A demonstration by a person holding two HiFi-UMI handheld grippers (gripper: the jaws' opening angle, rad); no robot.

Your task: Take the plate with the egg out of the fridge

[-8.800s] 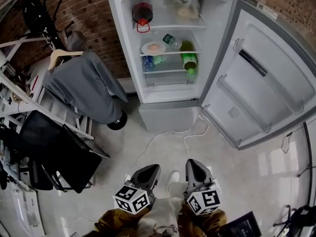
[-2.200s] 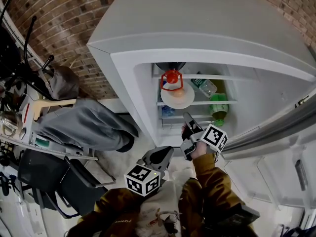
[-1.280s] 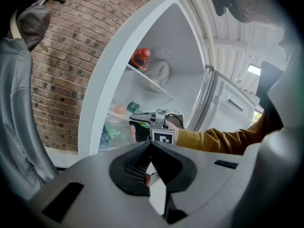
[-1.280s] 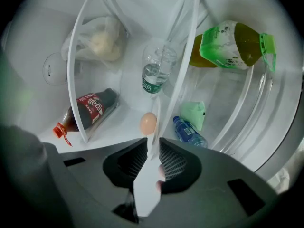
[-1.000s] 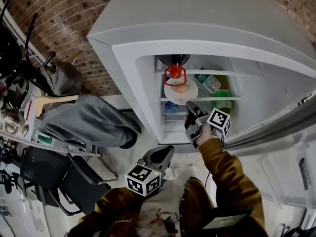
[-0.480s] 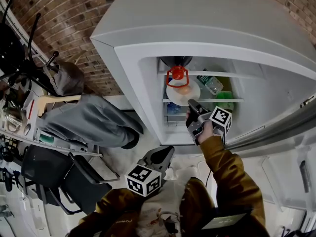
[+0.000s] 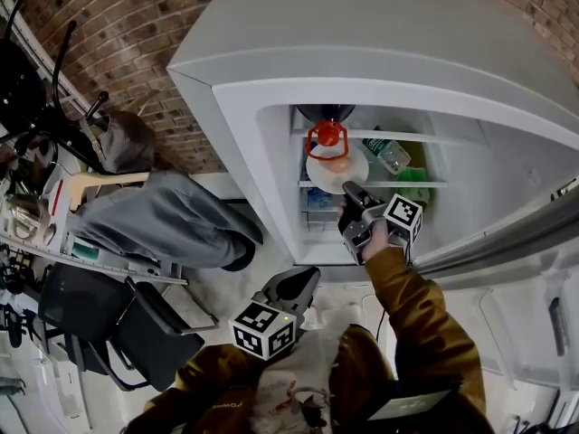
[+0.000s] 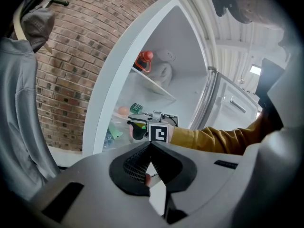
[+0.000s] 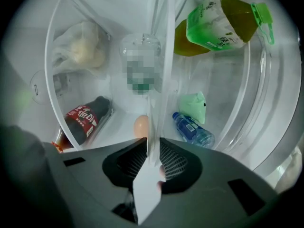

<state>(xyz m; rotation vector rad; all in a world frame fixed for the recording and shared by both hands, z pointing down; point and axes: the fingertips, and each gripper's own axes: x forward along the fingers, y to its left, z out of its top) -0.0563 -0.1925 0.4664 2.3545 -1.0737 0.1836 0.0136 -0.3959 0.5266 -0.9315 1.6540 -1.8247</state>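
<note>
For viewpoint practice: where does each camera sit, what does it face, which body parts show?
Head view: on head, looking down at open white fridge; shows left gripper, right gripper.
Left gripper view: low, facing fridge; shows its shut fingers.
Right gripper view: inside fridge; its fingers clamp round white plate.
Head, right gripper views share brown egg.

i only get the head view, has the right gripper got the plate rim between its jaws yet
Observer: Yes. The right gripper view shows the right gripper with its jaws closed on the rim of the plate, which runs edge-on between them.
Operator: where's the egg from there
Observer: The egg sits on the plate close beyond the jaw tips, off to one side of the grip line.
Operator: and the left one, holding anything
Observer: No. The left gripper view shows the left gripper with its jaws together and nothing between them, outside the fridge.
</note>
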